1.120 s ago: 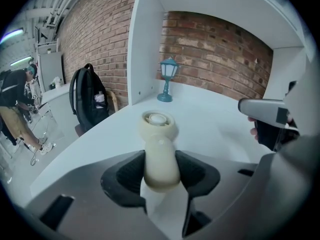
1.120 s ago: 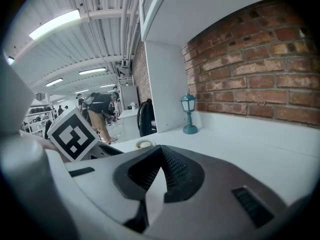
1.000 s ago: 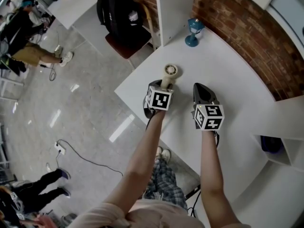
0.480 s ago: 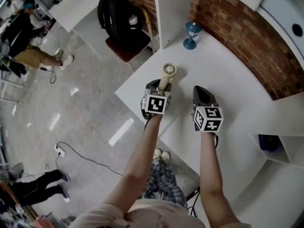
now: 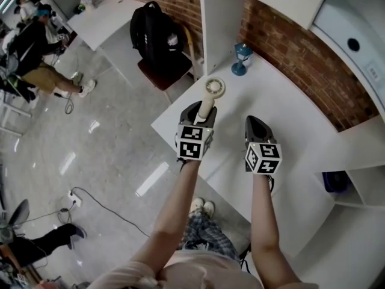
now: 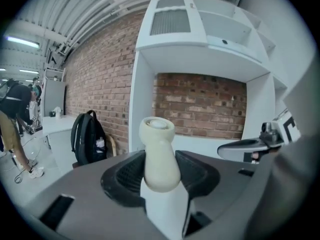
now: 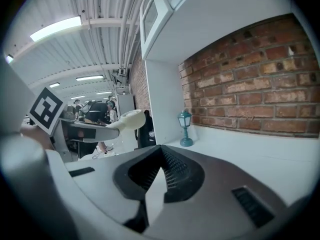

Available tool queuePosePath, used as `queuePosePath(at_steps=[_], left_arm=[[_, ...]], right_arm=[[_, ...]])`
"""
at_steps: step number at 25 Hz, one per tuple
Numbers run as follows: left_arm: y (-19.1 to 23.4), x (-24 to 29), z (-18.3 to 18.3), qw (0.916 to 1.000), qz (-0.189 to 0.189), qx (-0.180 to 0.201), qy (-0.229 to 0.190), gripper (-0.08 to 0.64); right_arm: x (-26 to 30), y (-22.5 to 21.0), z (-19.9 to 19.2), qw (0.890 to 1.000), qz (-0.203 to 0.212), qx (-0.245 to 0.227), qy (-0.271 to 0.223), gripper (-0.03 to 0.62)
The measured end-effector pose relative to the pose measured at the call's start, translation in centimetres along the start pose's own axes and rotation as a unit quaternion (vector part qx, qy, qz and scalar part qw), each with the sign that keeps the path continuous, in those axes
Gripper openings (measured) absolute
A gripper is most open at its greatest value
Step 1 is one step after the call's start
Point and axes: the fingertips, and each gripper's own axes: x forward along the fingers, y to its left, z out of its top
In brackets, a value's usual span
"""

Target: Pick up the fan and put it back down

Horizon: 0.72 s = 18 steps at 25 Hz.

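A cream hand-held fan (image 5: 214, 88) with a round head hangs above the white table (image 5: 295, 110). My left gripper (image 5: 201, 110) is shut on the fan's handle (image 6: 159, 156), and the head points away from me. In the left gripper view the dark pads press on both sides of the handle. My right gripper (image 5: 255, 123) hovers beside it on the right, shut with nothing in it; its pads meet in the right gripper view (image 7: 160, 156). From there the fan (image 7: 125, 119) shows at the left, raised.
A small blue lantern lamp (image 5: 242, 50) stands at the table's far end by a white shelf upright (image 5: 216, 17) and the brick wall. A black backpack (image 5: 157, 35) rests on a chair past the table's left edge. People stand far left.
My left gripper has risen with the fan in it, so the fan now hangs higher over the table. The right gripper has risen a little.
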Motion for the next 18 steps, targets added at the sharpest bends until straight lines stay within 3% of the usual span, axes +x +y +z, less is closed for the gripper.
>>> queuePosePath(at_steps=[7, 18], left_arm=[[-1.0, -5.7, 7.2, 0.9948, 0.002, 0.013, -0.101, 0.204], [-1.4, -6.2, 7.8, 0.9949, -0.001, 0.006, -0.1, 0.204]], right_arm=[[-3.4, 1.0, 4.4, 0.999, -0.017, -0.002, -0.049, 0.014], [-4.1, 1.0, 5.5, 0.998, -0.025, -0.005, -0.061, 0.015]])
